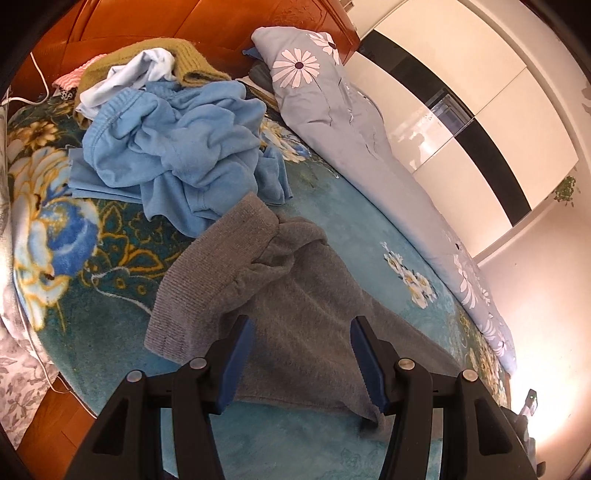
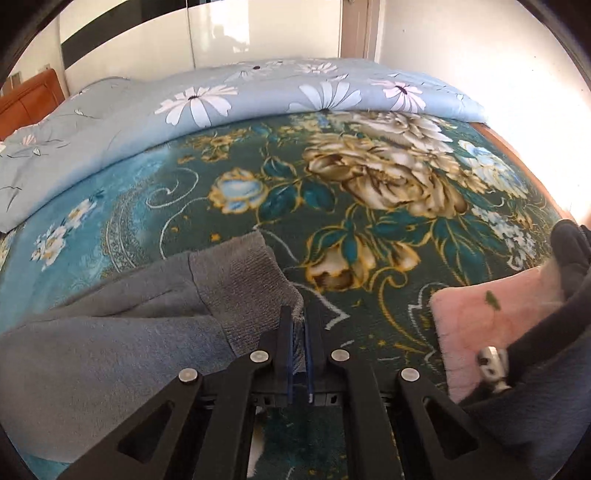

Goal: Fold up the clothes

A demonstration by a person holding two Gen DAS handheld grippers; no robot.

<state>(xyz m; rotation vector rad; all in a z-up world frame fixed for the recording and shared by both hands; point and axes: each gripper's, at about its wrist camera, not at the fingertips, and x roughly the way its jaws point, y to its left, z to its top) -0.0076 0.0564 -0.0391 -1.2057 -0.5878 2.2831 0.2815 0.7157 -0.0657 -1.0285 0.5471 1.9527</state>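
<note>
- your right claw [image 2: 298,321] is clamped on the ribbed cuff of the grey sweater [image 2: 110,332], lying on the floral blanket [image 2: 369,221].
- your left claw [image 1: 301,332] stands apart over the sweater's body, gripping nothing.
- heap of blue clothes [image 1: 177,147] sits beyond, near the pillow [image 1: 306,74].

grey sweater [image 1: 295,295] on floral blanket [image 1: 92,240], beneath open-jawed left gripper [image 1: 301,332]

Orange wooden headboard [image 1: 207,18], glossy white wardrobe doors [image 1: 480,110] with black band, pale wall [image 2: 461,48], bright sunlight
</note>
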